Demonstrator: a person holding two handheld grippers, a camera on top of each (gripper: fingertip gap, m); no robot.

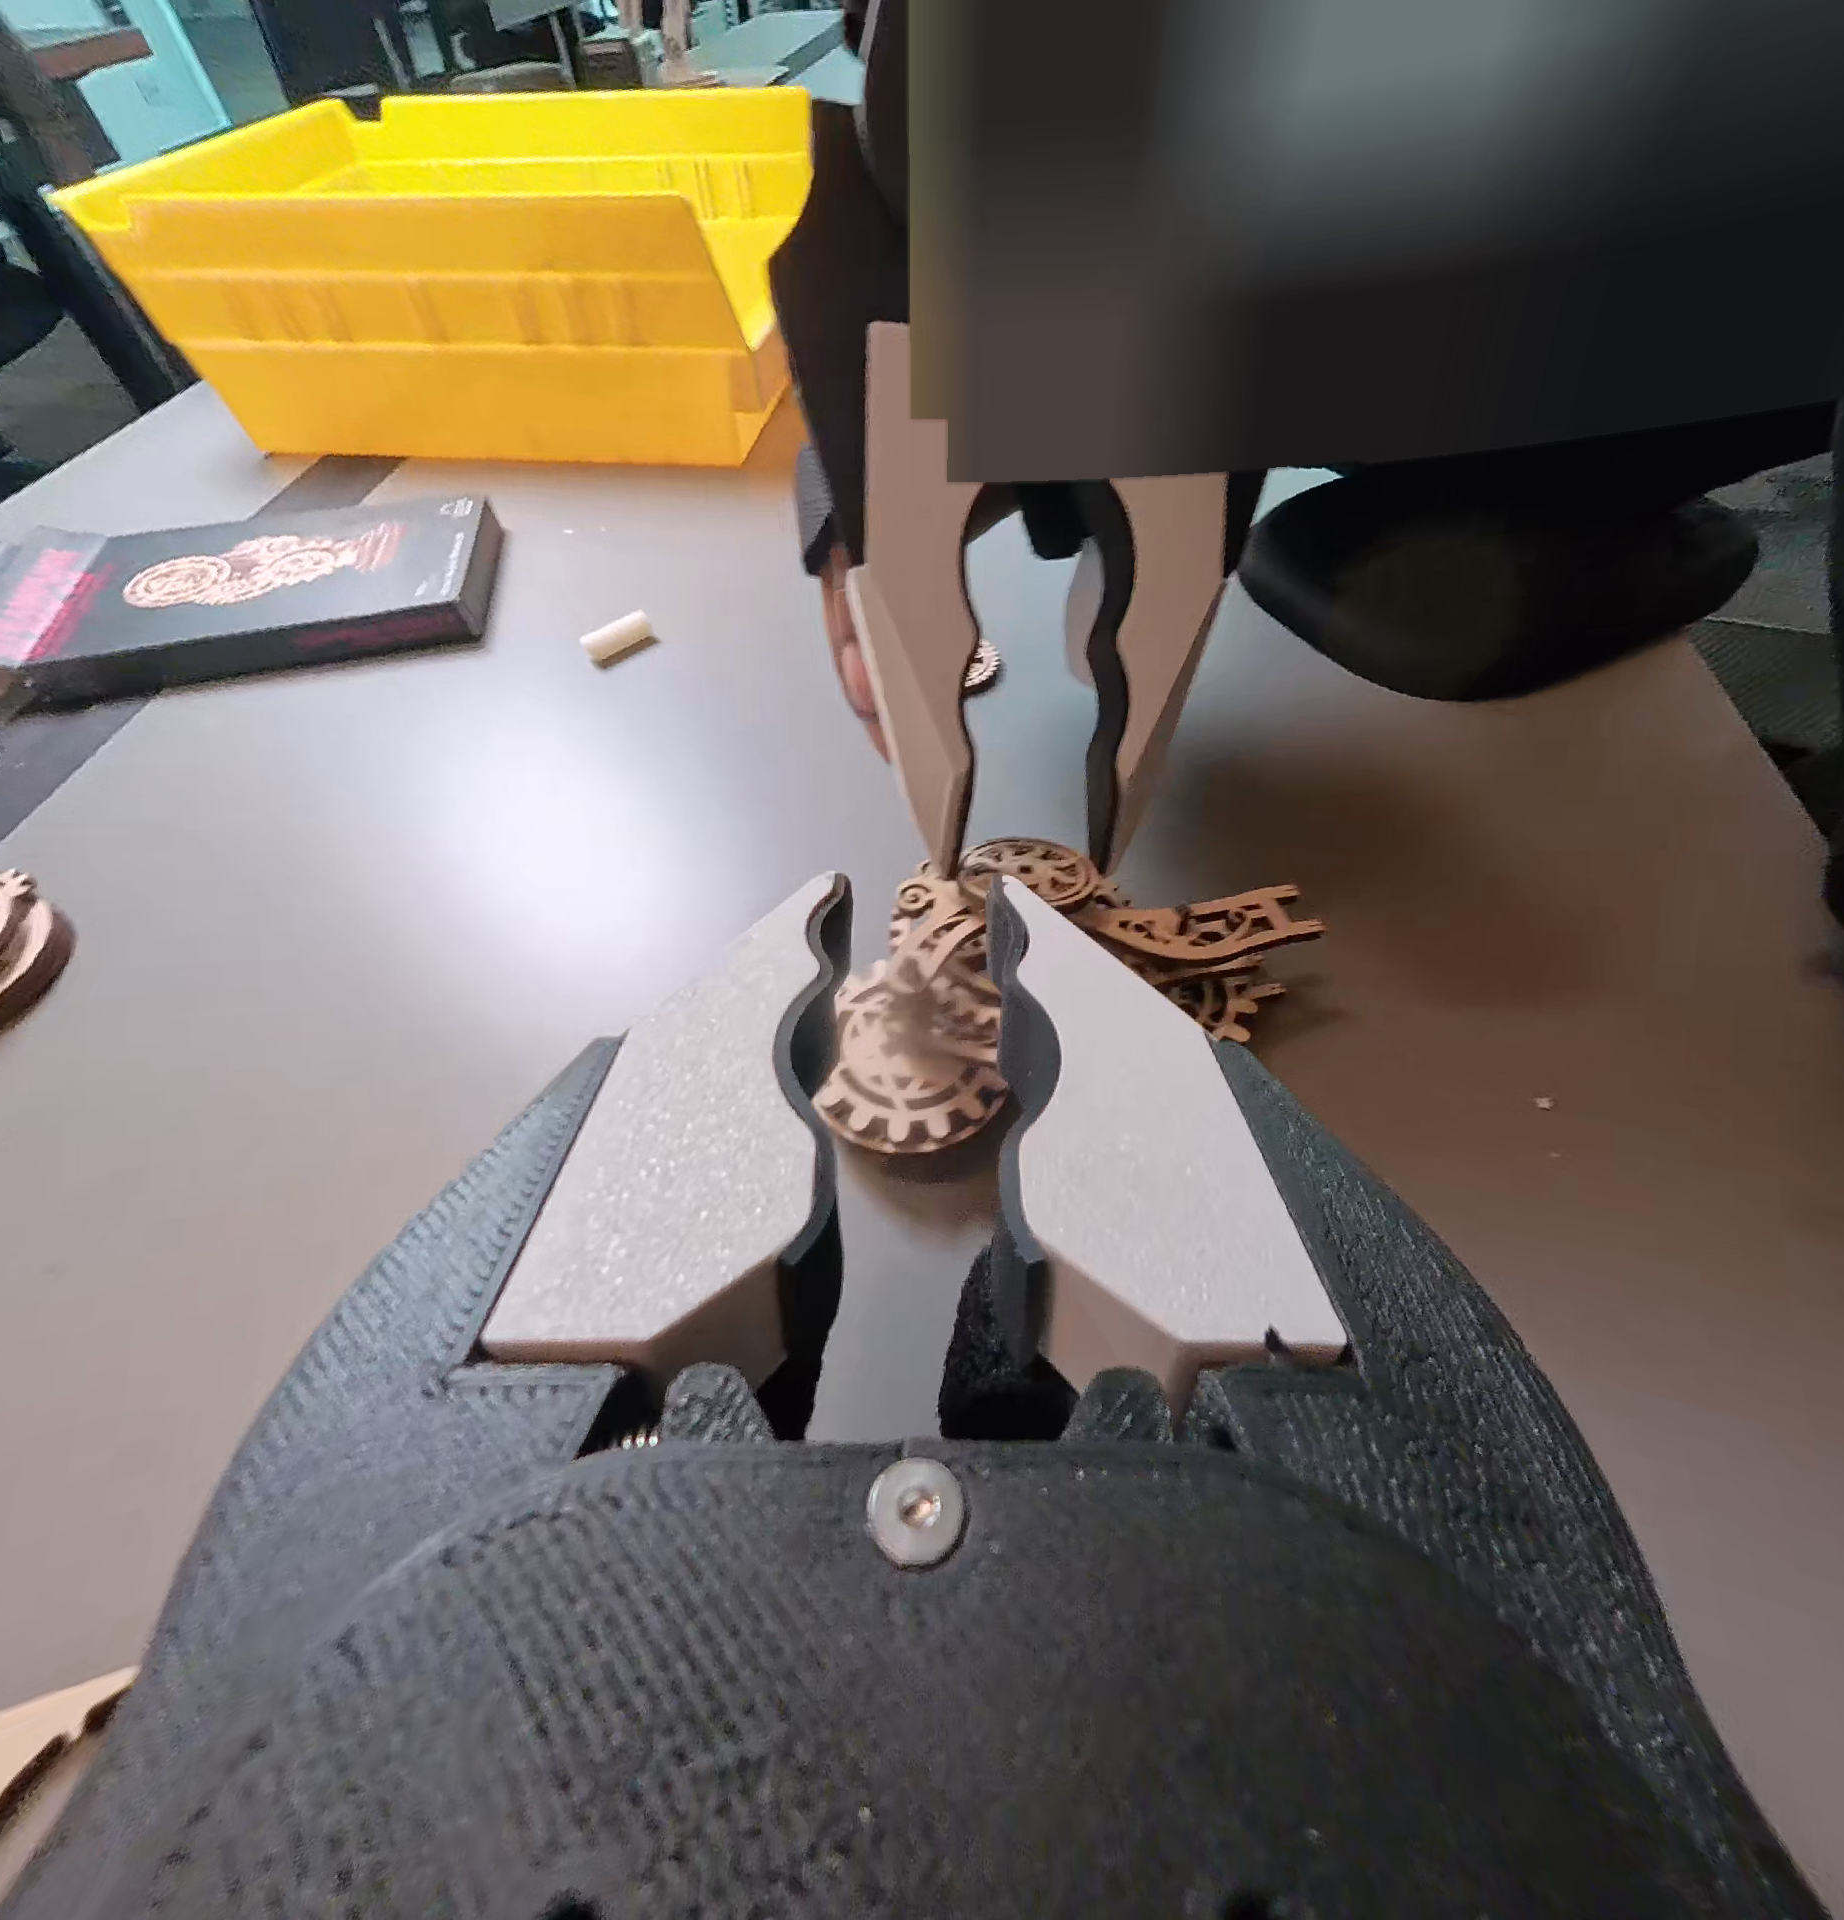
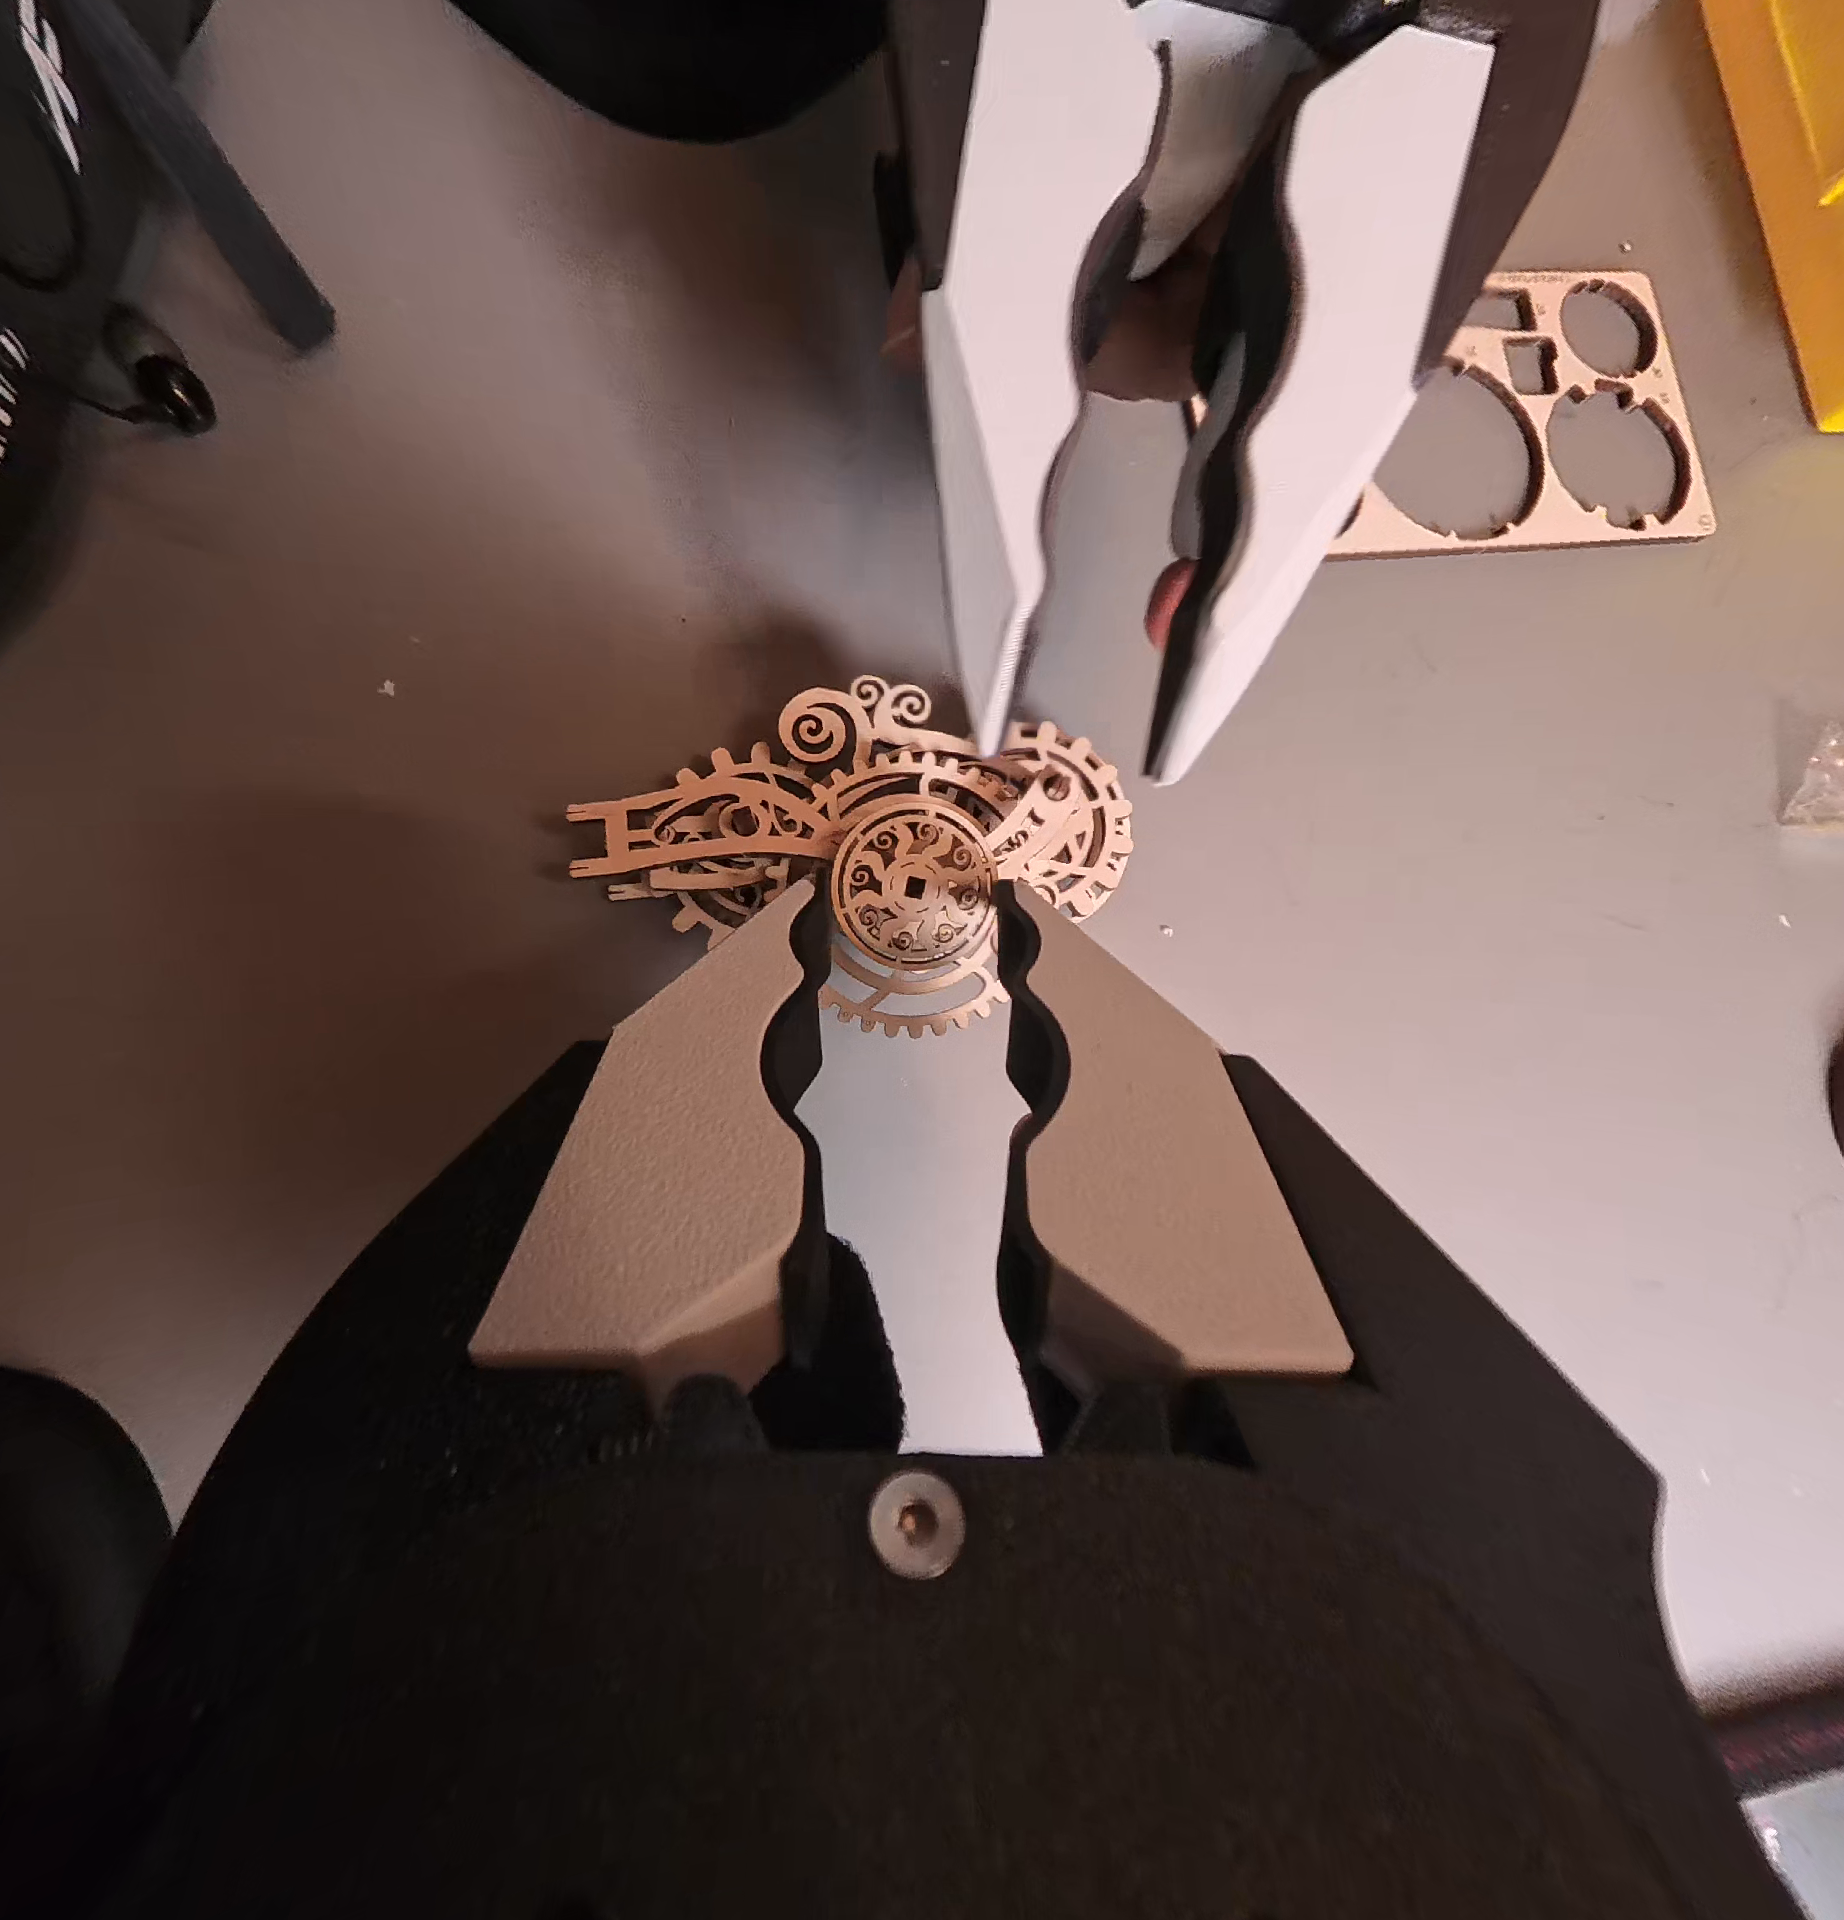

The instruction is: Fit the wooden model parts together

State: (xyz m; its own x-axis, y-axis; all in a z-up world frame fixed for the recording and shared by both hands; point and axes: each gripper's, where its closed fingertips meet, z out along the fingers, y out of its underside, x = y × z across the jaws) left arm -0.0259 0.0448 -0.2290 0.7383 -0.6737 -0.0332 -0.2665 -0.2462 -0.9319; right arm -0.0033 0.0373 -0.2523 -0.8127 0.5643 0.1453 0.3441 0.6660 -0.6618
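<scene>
The wooden gear model (image 2: 856, 842) lies mid-table; its round disc (image 2: 913, 883) is clamped by the right gripper (image 2: 913, 904). The left gripper (image 2: 1074, 764) is seen parted and empty over the model's edge. A yellow bin (image 1: 461, 312) is shown only in the left view, a cut-out sheet (image 2: 1583, 416) only in the right; bare table (image 1: 378, 935) is left around.

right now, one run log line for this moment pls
stage: fitting | right gripper: shut on round wooden disc | left gripper: open above wooden model | table

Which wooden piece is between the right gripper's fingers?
The round disc with the square centre hole, raised above the flat ornate pieces lying on the table.
</scene>
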